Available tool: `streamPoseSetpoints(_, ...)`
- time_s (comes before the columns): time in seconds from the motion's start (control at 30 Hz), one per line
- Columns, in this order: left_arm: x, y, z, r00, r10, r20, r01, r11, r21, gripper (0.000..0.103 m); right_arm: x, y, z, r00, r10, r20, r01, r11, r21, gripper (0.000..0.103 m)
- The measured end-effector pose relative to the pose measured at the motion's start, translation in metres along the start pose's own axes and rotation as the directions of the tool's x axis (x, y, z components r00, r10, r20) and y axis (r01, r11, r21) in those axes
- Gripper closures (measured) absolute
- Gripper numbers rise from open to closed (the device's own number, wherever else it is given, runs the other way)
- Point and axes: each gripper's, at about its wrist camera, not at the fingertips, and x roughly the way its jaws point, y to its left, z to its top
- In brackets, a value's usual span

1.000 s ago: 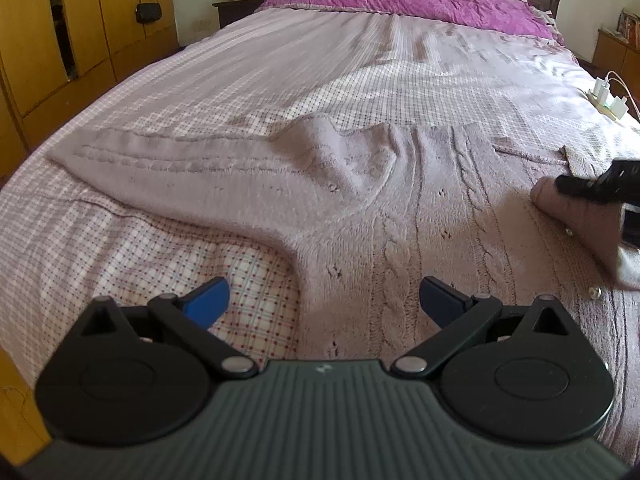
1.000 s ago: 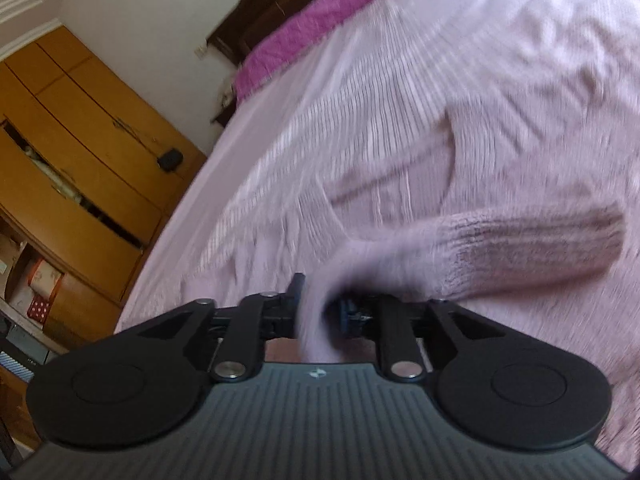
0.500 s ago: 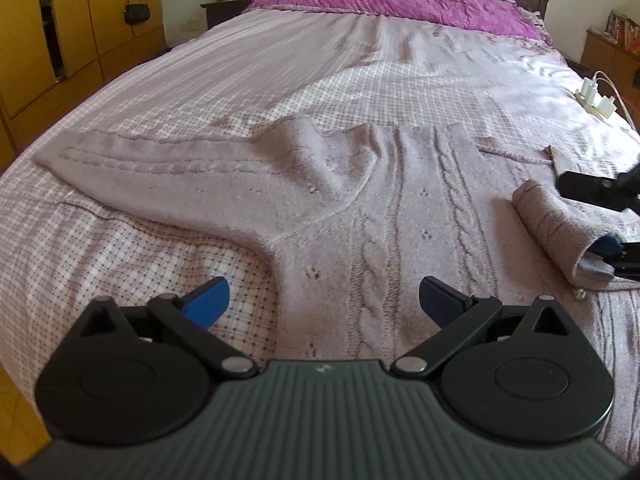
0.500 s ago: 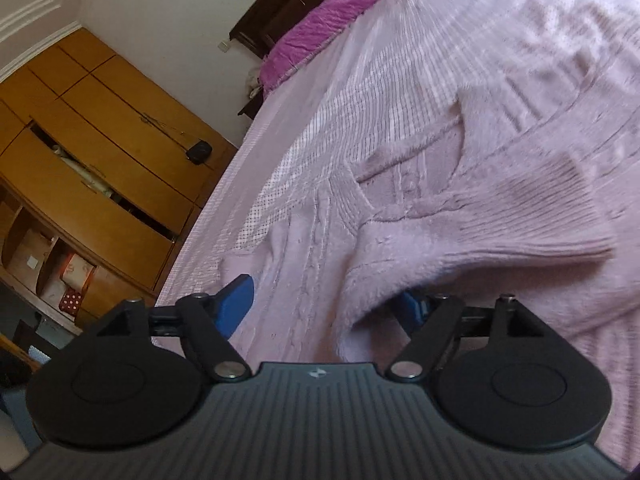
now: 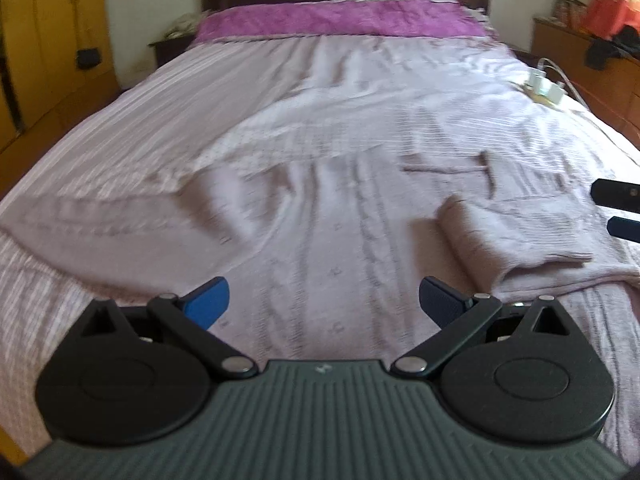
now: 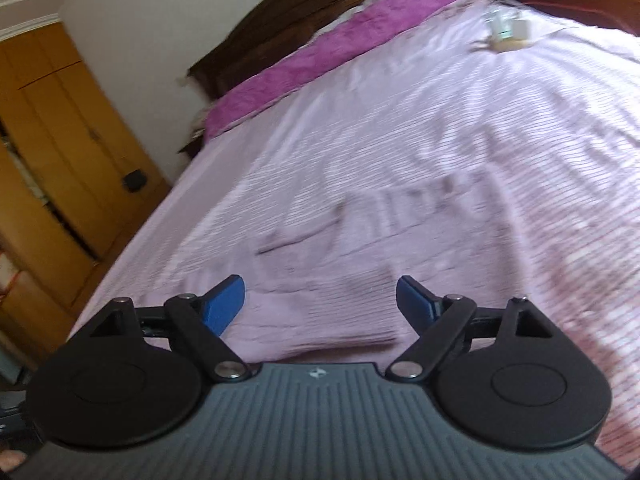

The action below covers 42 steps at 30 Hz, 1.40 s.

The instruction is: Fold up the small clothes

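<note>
A pale pink cable-knit sweater [image 5: 320, 232] lies spread flat on the bed. Its right sleeve [image 5: 496, 236] is folded inward across the body, while the left sleeve [image 5: 100, 216] stretches out to the left. My left gripper [image 5: 322, 304] hovers open over the sweater's lower middle with nothing between its blue pads. My right gripper [image 6: 320, 300] hangs above the folded sleeve [image 6: 320, 308], its jaws still opening and holding nothing. The right gripper's fingertips [image 5: 616, 196] also show at the right edge of the left wrist view, just clear of the sleeve.
The bed [image 5: 360, 92] carries a checked pink cover and a purple blanket [image 5: 340, 20] by the dark headboard. A power strip with white chargers [image 5: 544, 88] lies at the bed's right edge. Wooden wardrobes [image 6: 60, 160] stand along the left wall.
My right gripper let go of the sleeve, opened wide and drew back to the right and up. The sleeve now lies folded on the sweater. My left gripper shifted toward the sweater's middle.
</note>
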Motion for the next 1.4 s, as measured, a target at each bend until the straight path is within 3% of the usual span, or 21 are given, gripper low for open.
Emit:
streamPoseSetpoints(0.3, 0.012, -0.056, 0.013, 0.998, -0.069, 0.011, 0.067, 0.99, 0.126, 0.0, -0.008, -0.033, 0.003, 1.0, -0.023, 0.005, 0.023, 0.998, 0.065, 0.013)
streamPoseSetpoints(0.63, 0.036, -0.125, 0.012, 0.99, -0.139, -0.015, 0.137, 0.947, 0.29, 0.0, 0.0, -0.043, 0.002, 0.999, -0.045, -0.003, 0.045, 0.996, 0.077, 0.012)
streamPoseSetpoints(1.07, 0.06, -0.155, 0.012, 0.987, -0.151, -0.049, 0.159, 0.932, 0.327, 0.001, 0.005, -0.058, 0.0, 0.998, -0.055, -0.028, 0.058, 0.993, 0.105, 0.012)
streamPoseSetpoints(1.17, 0.063, -0.158, 0.011, 0.987, -0.155, -0.052, 0.163, 0.926, 0.34, 0.007, 0.007, -0.061, -0.001, 0.998, -0.051, -0.031, 0.054, 0.992, 0.111, 0.012)
streamPoseSetpoints(1.33, 0.067, -0.162, 0.01, 0.978, -0.2, -0.062, 0.209, 0.914, 0.349, 0.029, 0.011, -0.063, -0.002, 0.998, -0.048, -0.038, 0.052, 0.992, 0.117, 0.012)
streamPoseSetpoints(1.4, 0.066, -0.164, 0.009, 0.977, -0.211, -0.044, 0.212, 0.908, 0.361, 0.046, 0.013, -0.064, -0.003, 0.998, -0.046, -0.041, 0.051, 0.992, 0.119, 0.012)
